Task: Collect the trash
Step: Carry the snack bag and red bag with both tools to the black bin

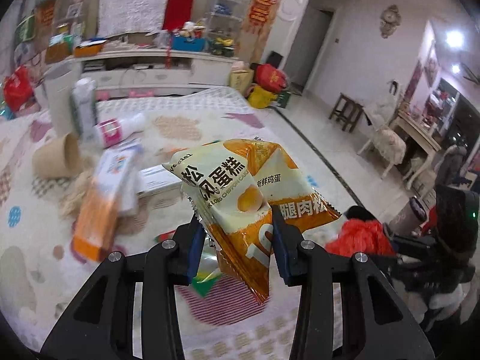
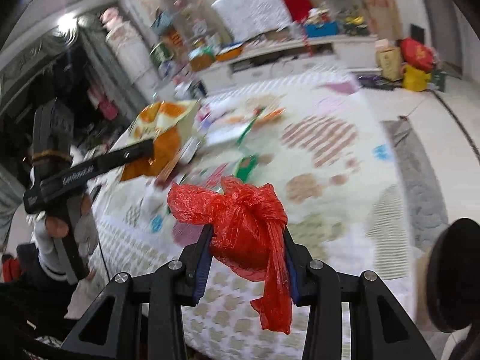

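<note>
My left gripper [image 1: 237, 225] is shut on a yellow and orange cake wrapper [image 1: 240, 186] and holds it above the patterned mat [image 1: 180, 126]. The wrapper also shows in the right wrist view [image 2: 159, 132], with the left gripper [image 2: 141, 147] gripping it at the left. My right gripper [image 2: 247, 234] is shut on a crumpled red plastic bag [image 2: 240, 219], held above the mat [image 2: 330, 180]. The red bag shows at the right of the left wrist view [image 1: 360, 237].
On the mat lie a tipped paper cup [image 1: 57, 159], an orange and white box [image 1: 102, 198], a pink-labelled bottle [image 1: 120, 129], a standing can [image 1: 84, 105] and a white box [image 1: 159, 177]. A cluttered white cabinet [image 1: 156, 60] stands behind. Chairs [image 1: 387, 144] are at the right.
</note>
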The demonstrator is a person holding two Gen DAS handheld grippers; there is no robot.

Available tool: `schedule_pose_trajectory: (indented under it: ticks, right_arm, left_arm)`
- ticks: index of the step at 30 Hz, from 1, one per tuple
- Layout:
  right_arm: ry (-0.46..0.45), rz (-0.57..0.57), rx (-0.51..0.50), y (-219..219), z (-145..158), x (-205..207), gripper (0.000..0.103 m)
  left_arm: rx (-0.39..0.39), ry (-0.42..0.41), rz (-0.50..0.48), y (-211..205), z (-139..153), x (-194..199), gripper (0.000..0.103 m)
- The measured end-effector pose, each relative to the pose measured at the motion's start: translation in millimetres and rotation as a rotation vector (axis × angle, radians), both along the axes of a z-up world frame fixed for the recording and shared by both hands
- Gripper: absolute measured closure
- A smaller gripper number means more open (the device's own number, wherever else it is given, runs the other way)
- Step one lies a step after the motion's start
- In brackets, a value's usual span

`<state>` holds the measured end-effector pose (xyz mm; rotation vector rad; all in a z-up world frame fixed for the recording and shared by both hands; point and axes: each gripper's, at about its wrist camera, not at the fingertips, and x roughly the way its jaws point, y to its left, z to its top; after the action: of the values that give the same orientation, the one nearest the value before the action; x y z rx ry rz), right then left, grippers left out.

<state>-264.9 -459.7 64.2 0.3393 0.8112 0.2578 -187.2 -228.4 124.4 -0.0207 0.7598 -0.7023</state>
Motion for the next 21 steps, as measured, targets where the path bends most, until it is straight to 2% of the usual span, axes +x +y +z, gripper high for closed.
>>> schedule_pose_trajectory:
  ticks: [8,16,21]
  right_arm:
    - [-0.009,-0.201,-0.035,-65.1,8.5,-32.5,0.063]
    - [0.042,-0.397,-0.068,-130.2,-4.7,-65.8,0.063]
    - [0.08,-0.477,-0.07,-162.2,-16.5,-87.1,0.063]
  left_arm:
    - [0.016,-0.025,-0.147,-86.3,8.0,-21.2,0.064]
    - [0.042,-0.003,-0.254,-168.8,-3.1,-34.9,0.064]
    - [0.075,0.001,-0.301,-203.4,-17.2,-46.5,0.064]
